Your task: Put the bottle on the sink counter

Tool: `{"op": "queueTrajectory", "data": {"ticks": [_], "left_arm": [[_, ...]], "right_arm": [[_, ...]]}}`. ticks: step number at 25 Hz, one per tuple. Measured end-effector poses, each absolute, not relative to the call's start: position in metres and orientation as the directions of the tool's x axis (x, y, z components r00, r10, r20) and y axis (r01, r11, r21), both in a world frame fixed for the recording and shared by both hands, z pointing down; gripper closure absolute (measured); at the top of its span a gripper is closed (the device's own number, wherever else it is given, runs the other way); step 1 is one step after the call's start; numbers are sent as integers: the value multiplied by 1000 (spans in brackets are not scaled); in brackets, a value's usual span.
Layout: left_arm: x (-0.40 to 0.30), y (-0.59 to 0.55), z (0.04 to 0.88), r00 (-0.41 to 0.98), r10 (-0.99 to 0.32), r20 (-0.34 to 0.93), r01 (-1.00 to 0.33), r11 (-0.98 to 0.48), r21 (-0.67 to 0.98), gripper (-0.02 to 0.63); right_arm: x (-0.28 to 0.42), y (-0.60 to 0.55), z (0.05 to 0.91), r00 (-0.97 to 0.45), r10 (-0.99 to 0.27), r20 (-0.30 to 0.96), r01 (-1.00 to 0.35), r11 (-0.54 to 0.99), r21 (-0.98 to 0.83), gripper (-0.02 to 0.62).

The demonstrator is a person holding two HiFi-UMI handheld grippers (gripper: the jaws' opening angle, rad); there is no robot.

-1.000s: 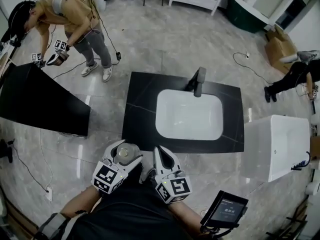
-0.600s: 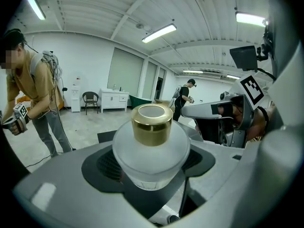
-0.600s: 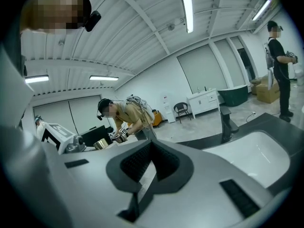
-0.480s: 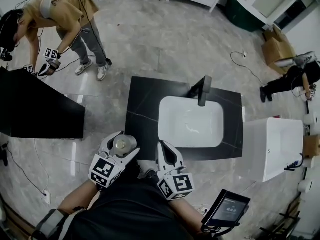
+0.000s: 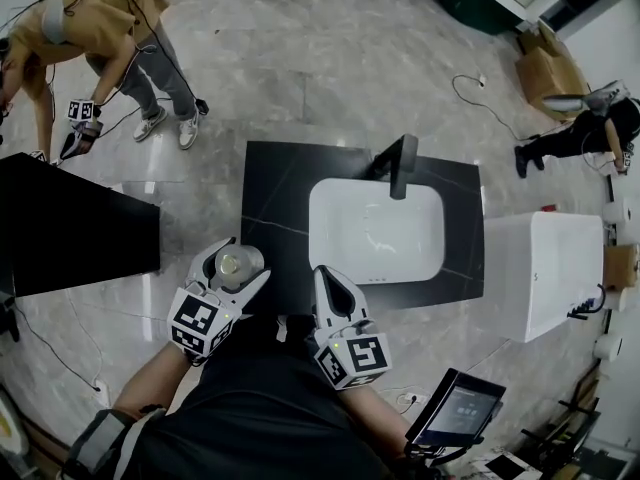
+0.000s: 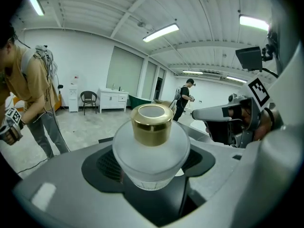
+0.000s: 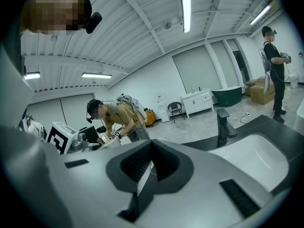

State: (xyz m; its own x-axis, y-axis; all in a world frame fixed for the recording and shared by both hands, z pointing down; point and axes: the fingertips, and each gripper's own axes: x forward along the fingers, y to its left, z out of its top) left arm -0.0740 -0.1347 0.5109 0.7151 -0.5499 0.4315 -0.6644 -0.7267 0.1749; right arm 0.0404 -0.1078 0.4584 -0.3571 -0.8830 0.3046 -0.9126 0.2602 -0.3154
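Bottle (image 6: 151, 152) with gold cap (image 6: 151, 123) is sitting upright, my left gripper (image 5: 236, 260) clamping it at the sink counter's (image 5: 272, 193) near left edge; my right gripper's (image 5: 326, 280) jaws are pressing together, empty.

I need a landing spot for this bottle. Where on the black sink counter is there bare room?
Widest bare patch: the counter strip between its left edge and the basin, nearest the bottle. A narrower strip lies right of the basin. Behind the basin the faucet crowds the middle; the front strip is thin.
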Motion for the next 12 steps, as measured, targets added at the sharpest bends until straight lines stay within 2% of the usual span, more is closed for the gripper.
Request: {"op": "queueTrajectory", "data": {"ticks": [12], "left_arm": [[-47, -180, 531, 651, -591, 477, -708, -699, 101, 267]], "right_arm": [[63, -140, 486, -421, -846, 327, -884, 302, -355, 600]]}}
